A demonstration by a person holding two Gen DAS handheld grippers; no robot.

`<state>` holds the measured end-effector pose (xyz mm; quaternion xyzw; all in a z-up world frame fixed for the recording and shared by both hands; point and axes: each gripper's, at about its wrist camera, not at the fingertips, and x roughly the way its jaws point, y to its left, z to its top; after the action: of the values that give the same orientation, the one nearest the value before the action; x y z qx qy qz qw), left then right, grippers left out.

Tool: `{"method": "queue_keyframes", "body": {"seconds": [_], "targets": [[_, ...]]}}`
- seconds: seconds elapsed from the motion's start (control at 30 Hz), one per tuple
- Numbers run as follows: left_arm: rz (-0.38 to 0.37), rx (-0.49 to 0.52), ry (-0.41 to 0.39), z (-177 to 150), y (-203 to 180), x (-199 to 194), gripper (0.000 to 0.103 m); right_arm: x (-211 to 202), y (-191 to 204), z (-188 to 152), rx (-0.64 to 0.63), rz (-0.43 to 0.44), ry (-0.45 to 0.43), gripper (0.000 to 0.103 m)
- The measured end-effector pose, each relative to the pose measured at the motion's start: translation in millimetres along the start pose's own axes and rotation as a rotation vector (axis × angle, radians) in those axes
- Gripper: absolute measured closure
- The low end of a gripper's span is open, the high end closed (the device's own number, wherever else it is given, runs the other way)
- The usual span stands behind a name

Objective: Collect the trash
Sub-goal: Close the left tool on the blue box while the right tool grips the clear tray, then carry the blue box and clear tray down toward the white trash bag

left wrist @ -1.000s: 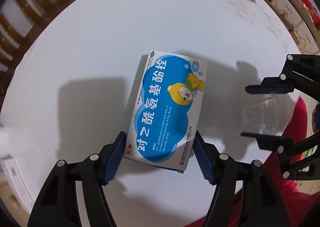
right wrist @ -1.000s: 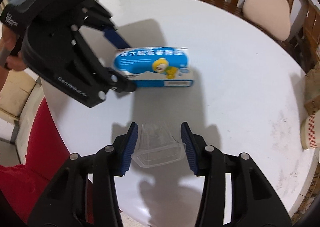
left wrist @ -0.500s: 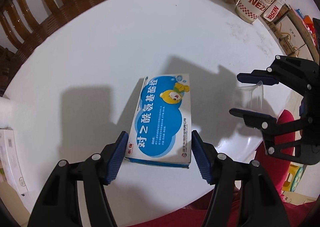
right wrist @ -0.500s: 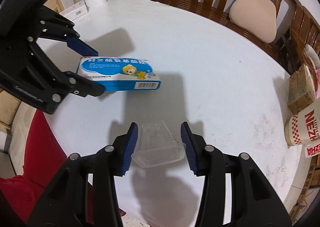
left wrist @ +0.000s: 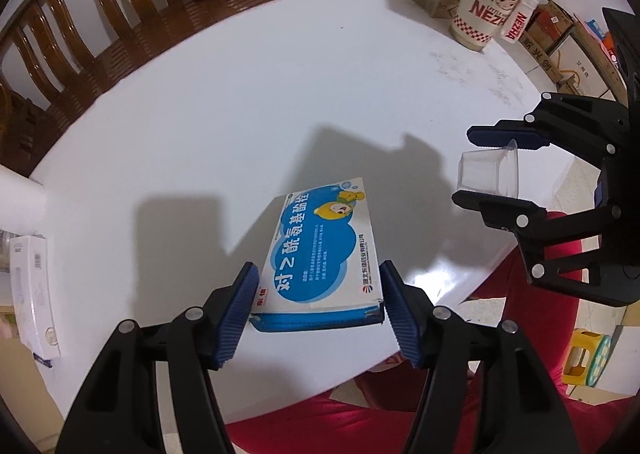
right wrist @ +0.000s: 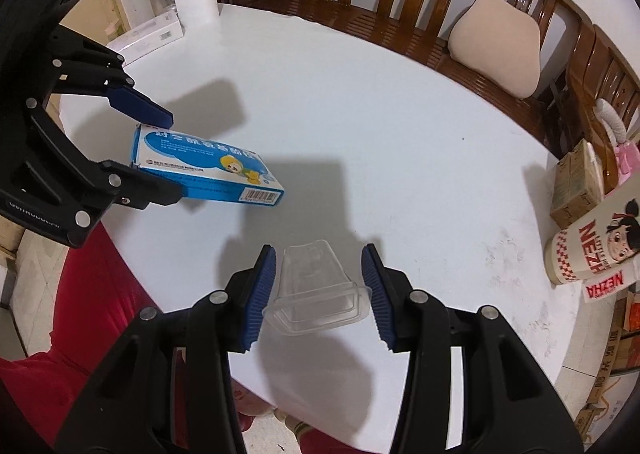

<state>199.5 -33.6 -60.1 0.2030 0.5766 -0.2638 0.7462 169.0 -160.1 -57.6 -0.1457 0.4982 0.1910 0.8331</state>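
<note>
Trash in both claws, lifted clear of the table [left wrist: 224,126].
Left gripper [left wrist: 318,304] clamps the box [left wrist: 324,250]; right gripper [right wrist: 318,292] pinches the clear cup [right wrist: 316,290] by its rim. Next, likely, comes carrying both to a bin, none in view.

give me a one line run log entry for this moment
left gripper: shut on medicine box, lifted | right gripper: shut on clear plastic cup, lifted | white table: below both
</note>
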Motion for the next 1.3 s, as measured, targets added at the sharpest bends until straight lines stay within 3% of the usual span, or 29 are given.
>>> {"method": "queue_keyframes", "body": {"seconds": [0.33,0.63,1.3], "targets": [[0.020,0.042,-0.056,-32.0,-28.5,-33.1,0.042,-33.3,20.2,-10.8,-0.012,-0.015,-0.033,0.058],[0.009,0.061,-0.074,-76.2,-59.2,-36.8,0.042,-54.1,46.1,-45.1,-0.015,-0.019,-0.032,0.058],[-0.030,0.056,-0.014,-157.2,-94.8,15.4,0.042,-26.0,106.7,-122.9,0.019,0.041,0.051,0.058]]}}
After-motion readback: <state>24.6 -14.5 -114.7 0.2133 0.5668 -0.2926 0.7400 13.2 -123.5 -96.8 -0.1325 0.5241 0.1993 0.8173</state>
